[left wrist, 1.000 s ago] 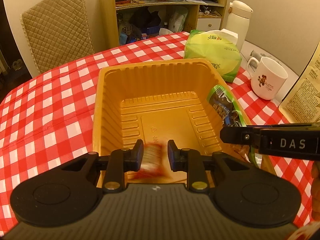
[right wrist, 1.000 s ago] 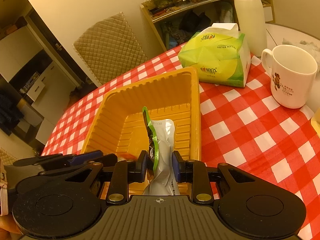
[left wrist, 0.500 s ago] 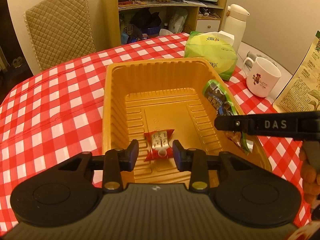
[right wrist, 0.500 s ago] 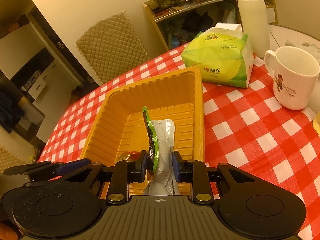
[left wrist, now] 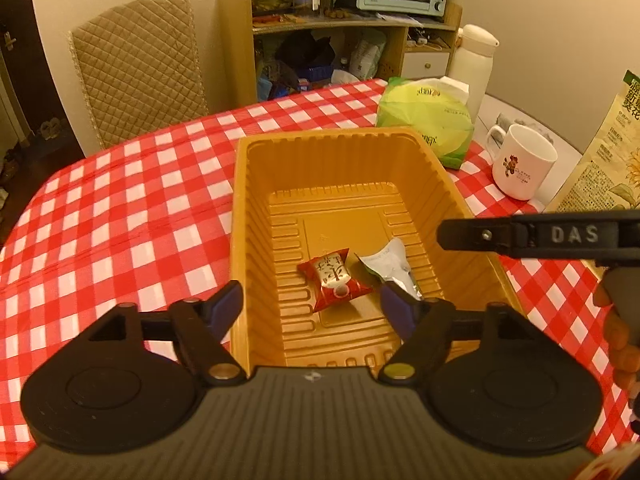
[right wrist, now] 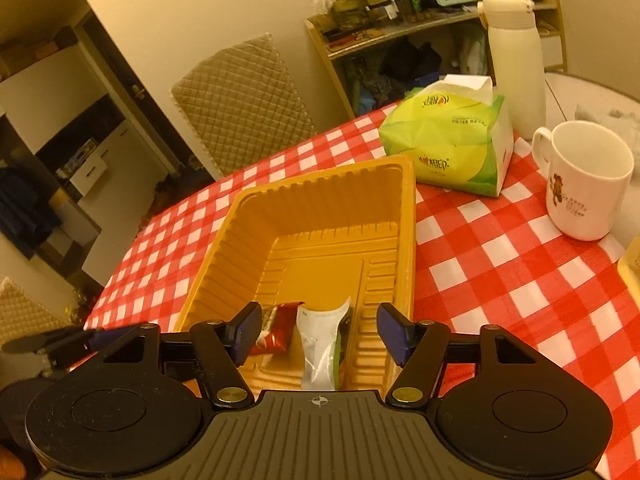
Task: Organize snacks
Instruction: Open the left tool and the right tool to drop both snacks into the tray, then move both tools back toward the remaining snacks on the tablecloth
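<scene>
Checked tablecloth [left wrist: 120,208], dining corner. Yellow tray [left wrist: 240,216]: red snack packet [left wrist: 334,278] and silver pouch [right wrist: 320,344] lie side by side on its floor. Left gripper [left wrist: 312,306] and right gripper [right wrist: 316,330]: jaws opening, gripping nothing. I'd lift both straight up, clearing the rim before turning away.

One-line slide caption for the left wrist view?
Left gripper, jaws opening and empty, above the yellow tray holding a red snack packet and a silver packet.
</scene>
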